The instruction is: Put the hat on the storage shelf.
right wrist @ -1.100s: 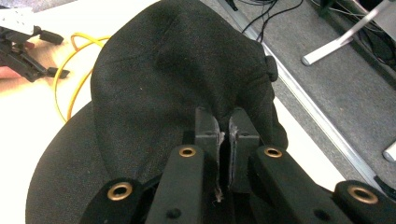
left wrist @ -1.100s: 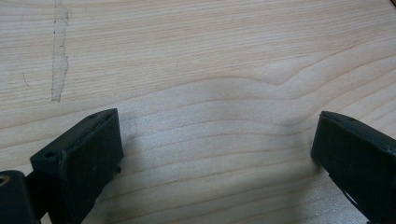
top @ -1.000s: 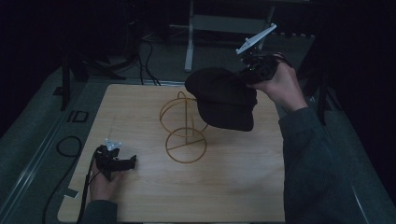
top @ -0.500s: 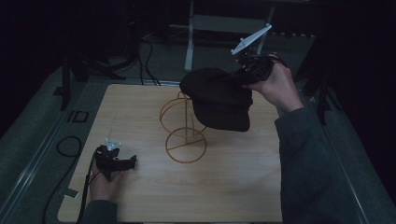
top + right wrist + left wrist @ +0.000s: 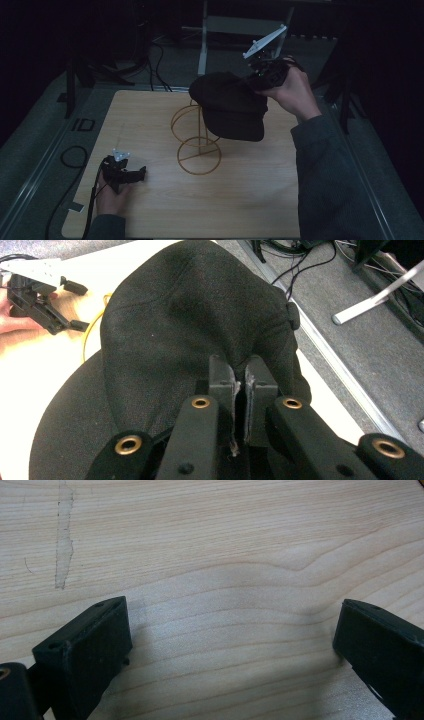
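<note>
While the black cap (image 5: 230,107) is being carried over the top of the yellow wire stand (image 5: 197,137), a fold of its crown fabric is being pinched between the closed pads of the right tongs (image 5: 243,377), as is being shown plainly in the right gripper view. The cap is being held in the air, its crown draped just above and partly in front of the stand's upper loop, its brim hanging toward the near side of the stand. Whether the fabric is already touching the wire cannot be told.

To do this step well, the cap is best being lowered with its hollow centred over the stand's upper ring, so that the crown is being caught by the wire rather than sliding off one side. The pinch is best being kept firm until the weight is being borne by the stand. Since the stand looks light, sideways drag is to be avoided, or it may be tipped.

To the near left of the stand, well apart from it, the left tongs (image 5: 125,172) are being rested on the wooden worktop (image 5: 250,200), the jaws standing wide apart with nothing between them but bare wood (image 5: 225,580).
</note>
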### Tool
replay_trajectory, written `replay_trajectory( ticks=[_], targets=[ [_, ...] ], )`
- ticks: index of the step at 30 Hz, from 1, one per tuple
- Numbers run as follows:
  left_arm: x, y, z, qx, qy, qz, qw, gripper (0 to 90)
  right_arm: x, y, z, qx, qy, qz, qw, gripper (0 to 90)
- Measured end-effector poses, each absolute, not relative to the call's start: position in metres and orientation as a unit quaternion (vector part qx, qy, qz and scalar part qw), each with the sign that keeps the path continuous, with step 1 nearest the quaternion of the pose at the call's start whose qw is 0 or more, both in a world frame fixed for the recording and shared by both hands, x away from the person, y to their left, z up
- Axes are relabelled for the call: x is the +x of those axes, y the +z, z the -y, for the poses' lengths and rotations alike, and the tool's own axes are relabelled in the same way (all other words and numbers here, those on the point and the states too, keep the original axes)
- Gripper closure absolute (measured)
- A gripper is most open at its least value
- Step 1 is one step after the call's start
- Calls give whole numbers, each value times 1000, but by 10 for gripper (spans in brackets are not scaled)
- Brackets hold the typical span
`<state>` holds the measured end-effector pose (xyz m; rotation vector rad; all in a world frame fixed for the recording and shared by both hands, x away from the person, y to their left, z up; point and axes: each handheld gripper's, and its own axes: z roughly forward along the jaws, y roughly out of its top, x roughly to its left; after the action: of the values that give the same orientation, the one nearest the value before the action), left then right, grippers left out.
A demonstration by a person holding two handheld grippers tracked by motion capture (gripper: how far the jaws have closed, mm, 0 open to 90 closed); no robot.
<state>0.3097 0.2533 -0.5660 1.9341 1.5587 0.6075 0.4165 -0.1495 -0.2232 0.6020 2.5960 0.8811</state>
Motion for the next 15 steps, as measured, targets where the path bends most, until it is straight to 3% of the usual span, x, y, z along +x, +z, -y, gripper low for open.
replay_trajectory(
  ticks=[15],
  targets=[
    [310, -566, -253, 724, 228, -584, 288, 18, 414, -228, 133, 195, 313, -916, 160, 851]
  ],
)
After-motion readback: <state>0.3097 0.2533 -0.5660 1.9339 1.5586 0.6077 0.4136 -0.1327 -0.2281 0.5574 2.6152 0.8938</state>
